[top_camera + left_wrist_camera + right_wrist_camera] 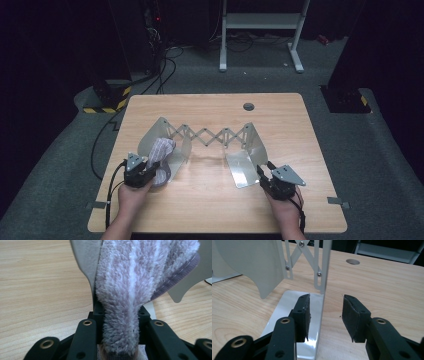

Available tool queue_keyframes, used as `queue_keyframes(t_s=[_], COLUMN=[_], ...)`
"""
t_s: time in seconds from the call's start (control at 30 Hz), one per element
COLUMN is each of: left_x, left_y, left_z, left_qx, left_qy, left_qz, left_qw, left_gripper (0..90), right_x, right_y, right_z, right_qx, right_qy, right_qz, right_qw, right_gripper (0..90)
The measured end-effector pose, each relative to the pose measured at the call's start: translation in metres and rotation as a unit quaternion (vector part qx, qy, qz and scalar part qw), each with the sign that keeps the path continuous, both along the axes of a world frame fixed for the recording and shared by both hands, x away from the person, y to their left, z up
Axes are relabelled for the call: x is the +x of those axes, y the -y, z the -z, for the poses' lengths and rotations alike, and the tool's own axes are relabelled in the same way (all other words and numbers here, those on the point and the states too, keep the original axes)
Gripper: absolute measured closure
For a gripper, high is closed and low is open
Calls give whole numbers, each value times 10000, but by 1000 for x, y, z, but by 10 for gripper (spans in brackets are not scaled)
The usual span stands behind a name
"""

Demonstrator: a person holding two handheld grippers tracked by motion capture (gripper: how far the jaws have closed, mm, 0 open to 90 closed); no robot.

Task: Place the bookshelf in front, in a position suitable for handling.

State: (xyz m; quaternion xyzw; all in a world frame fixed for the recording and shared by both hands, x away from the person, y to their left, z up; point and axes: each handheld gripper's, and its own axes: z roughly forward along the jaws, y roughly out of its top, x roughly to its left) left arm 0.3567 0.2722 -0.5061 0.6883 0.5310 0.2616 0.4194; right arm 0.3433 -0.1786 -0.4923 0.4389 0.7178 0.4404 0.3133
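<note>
A folding metal rack (pixel 210 136) with a scissor lattice stands across the middle of the wooden table (pixel 210 200), with a curved plate at each end. A fluffy purple and white striped cloth (pixel 162 150) hangs on its left plate (pixel 85 255). My left gripper (pixel 151 170) is shut on the lower end of the cloth (pixel 132 277), which is bunched between the jaws. My right gripper (pixel 263 172) is open at the rack's right end. A thin upright plate edge (pixel 325 265) lies between its jaws, which do not press it. The left jaw hovers over a shiny flat plate (pixel 287 302).
A round cable hole (pixel 248 106) sits in the table's far middle. Beyond the table are a white frame stand (pixel 260 30) on the grey floor and dark cables (pixel 160 65). Bare wood lies in front of the rack, between my two hands.
</note>
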Motion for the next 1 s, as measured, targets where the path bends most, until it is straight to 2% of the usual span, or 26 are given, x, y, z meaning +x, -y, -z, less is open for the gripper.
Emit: queue_keyframes(t_s=[0.07,0.17,0.33,0.57,0.7,0.8,0.87,1.0], left_x=[-1,-1,-4,-7,-10,-15,-21,-31], left_y=[-1,-4,-19,-45,-52,-49,-42,-30], left_z=[0,1,1,0,-3,-11,-23,-43], left_qx=[-13,12,-12,-48,-148,-262,-364,-420], left_qy=[9,17,6,-11,-6,146,326,665], left_qz=[-18,-82,-296,-606,-582,-485,-349,-125], left_qw=[10000,10000,9996,9982,9982,9984,9982,9968], left_gripper=[702,703,703,702,703,702,702,700], right_x=[8,12,15,14,11,7,5,0], right_y=[-3,-7,-13,-45,-64,-68,-66,-60], right_z=[0,0,0,1,0,-2,-3,-4], right_qx=[-15,-12,81,4,-80,-106,-75,-83], right_qy=[-32,-5,-15,8,29,112,130,144], right_qz=[-10,-72,-154,-505,-824,-921,-936,-948], right_qw=[10000,10000,9998,9987,9966,9956,9955,9954], right_gripper=[690,868,889,866,805,745,714,686])
